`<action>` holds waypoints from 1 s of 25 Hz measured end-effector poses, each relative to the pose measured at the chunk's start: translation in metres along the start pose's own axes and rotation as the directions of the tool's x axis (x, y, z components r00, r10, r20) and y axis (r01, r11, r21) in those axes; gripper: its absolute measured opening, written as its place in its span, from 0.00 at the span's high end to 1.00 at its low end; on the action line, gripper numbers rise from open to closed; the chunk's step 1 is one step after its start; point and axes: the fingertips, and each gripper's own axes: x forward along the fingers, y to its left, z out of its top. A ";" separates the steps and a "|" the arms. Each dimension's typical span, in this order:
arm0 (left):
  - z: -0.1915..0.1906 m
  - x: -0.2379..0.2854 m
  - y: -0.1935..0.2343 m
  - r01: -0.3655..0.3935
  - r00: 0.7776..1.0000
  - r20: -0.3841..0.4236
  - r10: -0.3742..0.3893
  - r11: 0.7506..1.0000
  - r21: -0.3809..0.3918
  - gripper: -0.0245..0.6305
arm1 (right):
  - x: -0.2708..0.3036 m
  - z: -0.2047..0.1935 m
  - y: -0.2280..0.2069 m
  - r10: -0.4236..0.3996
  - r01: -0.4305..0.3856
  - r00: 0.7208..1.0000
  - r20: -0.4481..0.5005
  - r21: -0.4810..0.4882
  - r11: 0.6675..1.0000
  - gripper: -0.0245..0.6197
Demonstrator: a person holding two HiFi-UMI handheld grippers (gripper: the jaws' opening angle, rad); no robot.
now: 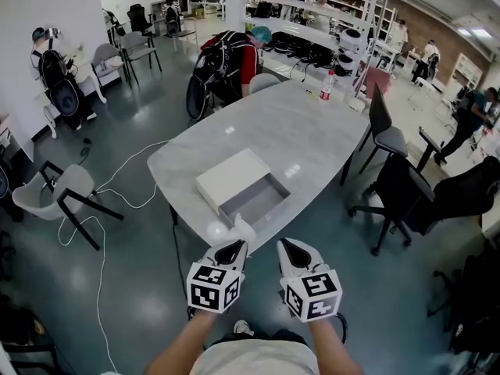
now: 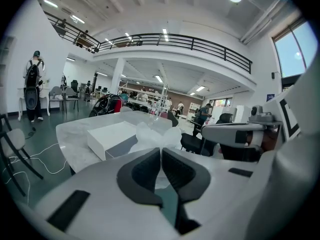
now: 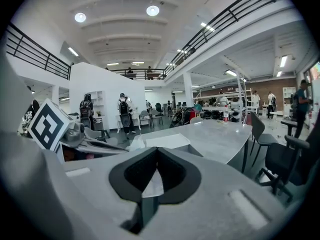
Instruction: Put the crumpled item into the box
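Left tongs [image 1: 237, 244]: you're pinching the crumpled wad [image 1: 244, 226] at the table's [image 1: 312, 143] near edge, just beside the open box [image 1: 231, 176]. Right tongs [image 1: 287, 247]: you're holding them clenched and empty.

1. Box [image 1: 231, 176], frame centre: its open compartment [image 1: 253, 202] faces upward, free to reach from above.
2. Bare table [image 1: 312, 143] runs toward upper right; a bottle [image 1: 326, 86] stands at the far end.
3. Black chairs [image 1: 402, 187] crowd the table's right edge.

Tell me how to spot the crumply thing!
Find the big grey table, then the open white box near its closest edge. Just in front of the box, at the tip of the left tool, is a small crumpled white lump, the only wrinkly thing beside that flat, square box.
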 end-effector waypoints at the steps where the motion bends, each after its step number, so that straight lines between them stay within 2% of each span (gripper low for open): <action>1: 0.001 0.004 0.002 0.000 1.000 0.000 0.000 1.000 0.001 0.93 | 0.004 0.001 -0.002 0.000 0.000 1.000 0.001 0.000 1.000 0.95; 12: 0.015 0.044 0.027 -0.044 0.999 -0.016 0.044 0.999 0.003 0.93 | 0.055 0.019 -0.029 0.064 -0.064 0.998 0.009 -0.013 0.998 0.95; 19: 0.026 0.090 0.043 -0.114 0.992 -0.049 0.113 0.994 -0.003 0.93 | 0.109 0.029 -0.059 0.181 -0.182 0.983 -0.023 -0.029 0.983 0.95; 25: 0.025 0.121 0.045 -0.163 0.978 -0.126 0.165 0.986 0.022 0.93 | 0.142 0.041 -0.078 0.280 -0.282 0.958 -0.056 -0.040 0.958 0.95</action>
